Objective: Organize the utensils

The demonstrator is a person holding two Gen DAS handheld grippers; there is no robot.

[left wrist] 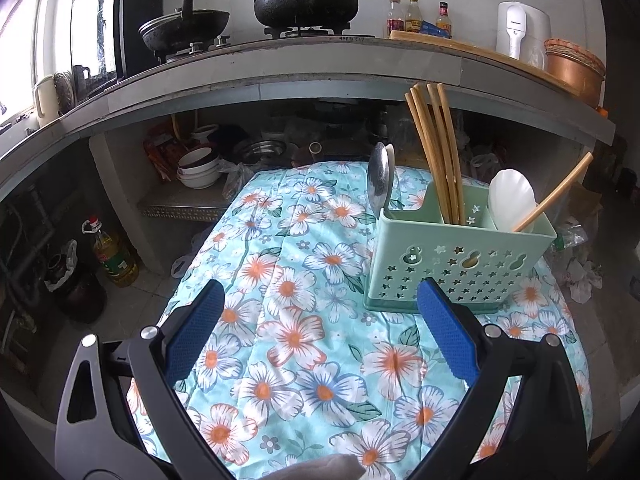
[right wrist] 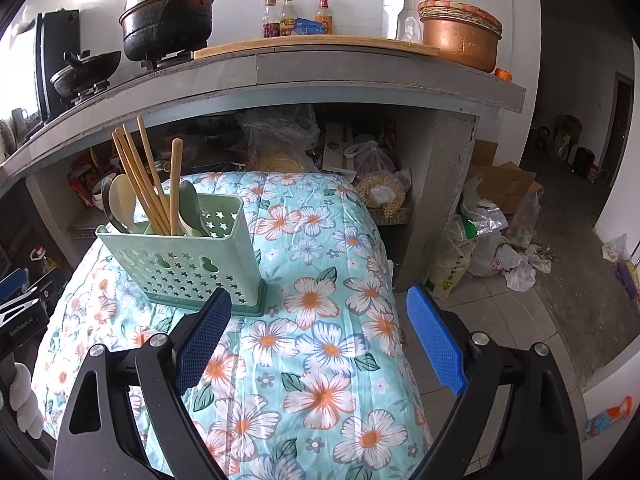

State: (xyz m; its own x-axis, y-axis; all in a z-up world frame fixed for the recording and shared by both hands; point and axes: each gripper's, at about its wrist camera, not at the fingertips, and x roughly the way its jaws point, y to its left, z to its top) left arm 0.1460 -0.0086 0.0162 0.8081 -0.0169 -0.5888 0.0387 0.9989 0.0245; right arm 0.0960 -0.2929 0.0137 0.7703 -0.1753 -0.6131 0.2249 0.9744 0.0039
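Caddy (left wrist: 460, 256) stands on the floral cloth (left wrist: 296, 320), just beyond our two grippers, left (left wrist: 320, 320) and right (right wrist: 320, 320), both spread and empty. Farther in, its tall chopsticks (left wrist: 436, 152) lean; we judge a careless nudge could tip everything.

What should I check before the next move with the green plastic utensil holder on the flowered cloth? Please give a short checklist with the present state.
1. Left gripper open and empty: ok.
2. Right gripper open and empty: ok.
3. Green plastic utensil holder upright on the flowered cloth: ok.
4. Wooden chopsticks together in one compartment: not ok, one leans alone beside the white plastic spoon.
5. Metal spoon in the holder: ok.
6. Utensils left loose on the cloth: none visible, ok.
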